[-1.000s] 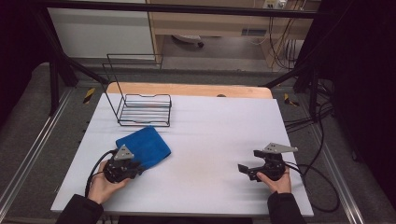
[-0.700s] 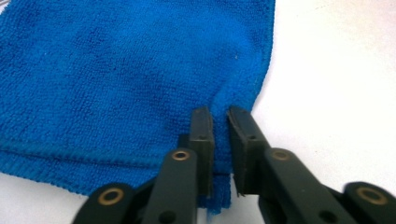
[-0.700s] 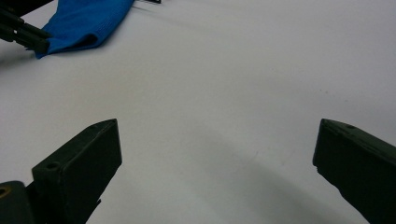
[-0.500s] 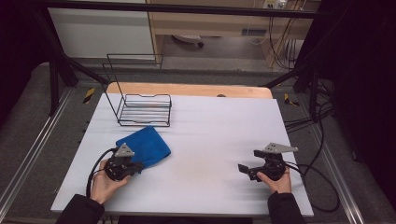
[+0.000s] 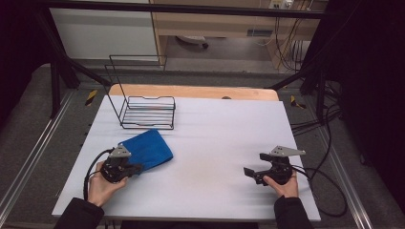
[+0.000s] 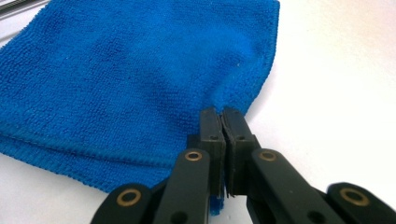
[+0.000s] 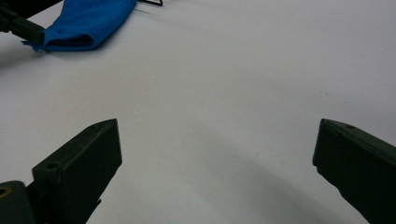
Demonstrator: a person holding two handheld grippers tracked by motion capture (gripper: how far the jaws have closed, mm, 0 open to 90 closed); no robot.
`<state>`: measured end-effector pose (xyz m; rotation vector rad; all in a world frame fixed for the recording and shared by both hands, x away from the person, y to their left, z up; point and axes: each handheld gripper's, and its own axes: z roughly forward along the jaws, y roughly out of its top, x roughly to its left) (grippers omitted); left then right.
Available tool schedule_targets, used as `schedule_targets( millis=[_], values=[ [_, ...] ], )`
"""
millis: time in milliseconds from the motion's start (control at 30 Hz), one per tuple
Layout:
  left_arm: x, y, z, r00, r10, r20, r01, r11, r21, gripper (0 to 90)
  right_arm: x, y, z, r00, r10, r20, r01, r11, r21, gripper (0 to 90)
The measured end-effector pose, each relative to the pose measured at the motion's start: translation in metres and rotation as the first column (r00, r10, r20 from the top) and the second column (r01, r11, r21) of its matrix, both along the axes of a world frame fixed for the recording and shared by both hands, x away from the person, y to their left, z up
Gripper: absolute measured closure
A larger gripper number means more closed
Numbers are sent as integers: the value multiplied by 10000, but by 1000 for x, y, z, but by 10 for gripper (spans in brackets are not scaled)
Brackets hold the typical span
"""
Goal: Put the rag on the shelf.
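Table (image 5: 210, 143) carries a wire rack (image 5: 145, 110) at its far left. Blue cloth (image 5: 147, 150) lies folded just in front of the rack, near my left hand. My left gripper (image 5: 136, 168) has just closed and pinches the cloth's near corner. My right gripper (image 5: 249, 172) rests well apart, jaws spread on nothing.

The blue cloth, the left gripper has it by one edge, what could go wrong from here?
1. The left gripper is shut on only a thin bit of the blue cloth's edge, so the cloth may slip free when lifted.
2. The cloth lies folded in layers; the pinch may hold only some, and it could unfold and drag on the table.
3. The wire rack stands close behind the cloth, so a swinging corner might snag it.
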<state>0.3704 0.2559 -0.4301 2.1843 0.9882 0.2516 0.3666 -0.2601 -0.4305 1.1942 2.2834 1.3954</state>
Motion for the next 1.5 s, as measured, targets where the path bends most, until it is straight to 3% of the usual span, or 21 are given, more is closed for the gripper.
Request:
schedule_targets(
  millis=[267, 433, 533, 633, 800, 967, 1133, 1500],
  values=[
    [-7, -6, 3, 9993, -345, -173, 341, 9992, -183, 881, 0, 0, 0, 10000, 35, -32, -35, 10000, 28, 19],
    [-5, -9, -5, 9999, 162, -30, -160, 9981, 603, 874, 0, 1, -1, 10000, 73, -44, -73, 10000, 9, 19],
    [-4, -9, -5, 9997, 201, 134, -210, 9972, 721, 854, 0, 1, -1, 10000, 84, -33, -84, 10000, -7, 20],
    [-6, -11, -4, 9996, 201, 183, -214, 9967, 778, 802, 0, 1, -1, 10000, 73, -37, -73, 10000, 4, 20],
    [-9, -23, 3, 9993, 59, 372, -74, 9992, 390, 688, 0, 1, -1, 10000, 61, -51, -61, 10000, 15, 20],
    [-5, -33, -7, 9994, 125, 331, -158, 9947, 1020, 613, 0, 1, -1, 10000, 77, -18, -77, 10000, 10, 20],
    [-3, -33, -11, 9977, 83, 666, -172, 9908, 1345, 640, 0, 1, 0, 10000, 38, -41, -38, 10000, 43, 20],
    [1, -34, -11, 9966, 123, 820, -259, 9858, 1661, 744, 0, 1, 0, 10000, 67, -8, -67, 10000, 57, 20]
  ],
)
